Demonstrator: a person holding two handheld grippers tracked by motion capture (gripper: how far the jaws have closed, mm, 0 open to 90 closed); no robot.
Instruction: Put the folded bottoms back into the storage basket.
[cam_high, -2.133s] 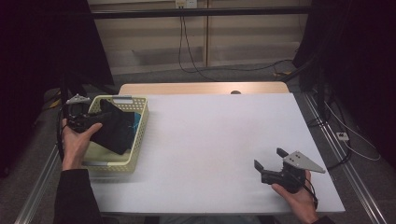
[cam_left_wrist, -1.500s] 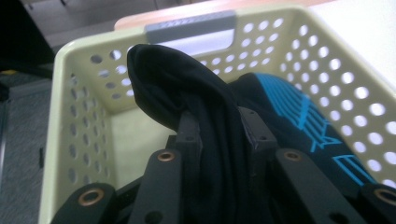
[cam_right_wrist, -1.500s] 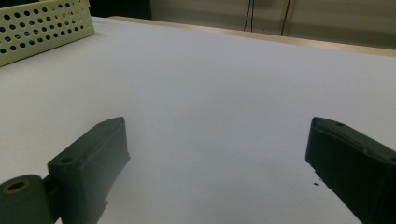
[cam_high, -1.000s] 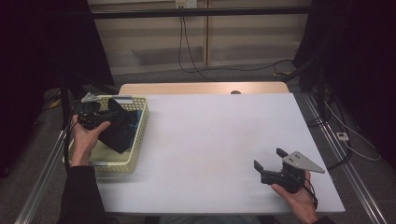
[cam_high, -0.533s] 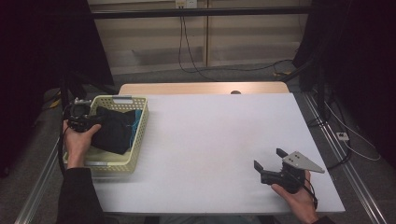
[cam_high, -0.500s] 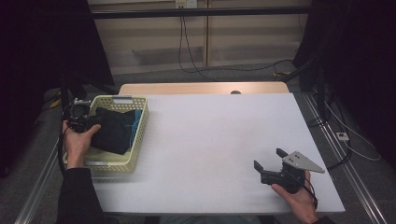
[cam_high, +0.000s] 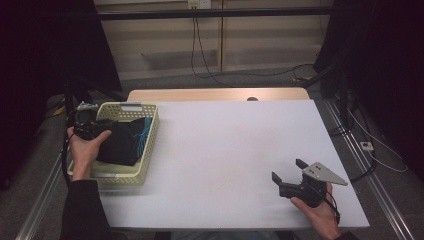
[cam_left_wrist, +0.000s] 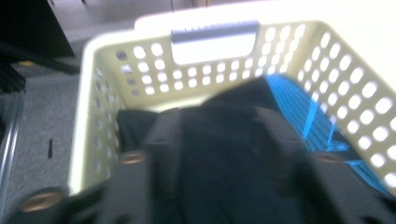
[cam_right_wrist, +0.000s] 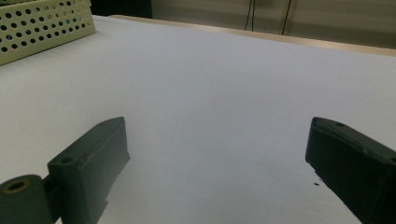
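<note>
While the pale yellow basket sits at the desk's left edge, dark clothing fills it and the left gripper hovers at its outer rim. Broad white surface separates it from the right gripper, near the front right corner. Left gripper view: blurred jaws straddle the black fabric; grasp unclear. Right gripper view: jaws spread wide over bare desk.

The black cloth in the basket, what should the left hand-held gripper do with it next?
Probably lift it a little. The left hand-held gripper seems to have its jaws around the black cloth, which still sits inside the yellow basket. The view is blurred, so the grip is uncertain. The right hand-held gripper waits open over the bare table.
</note>
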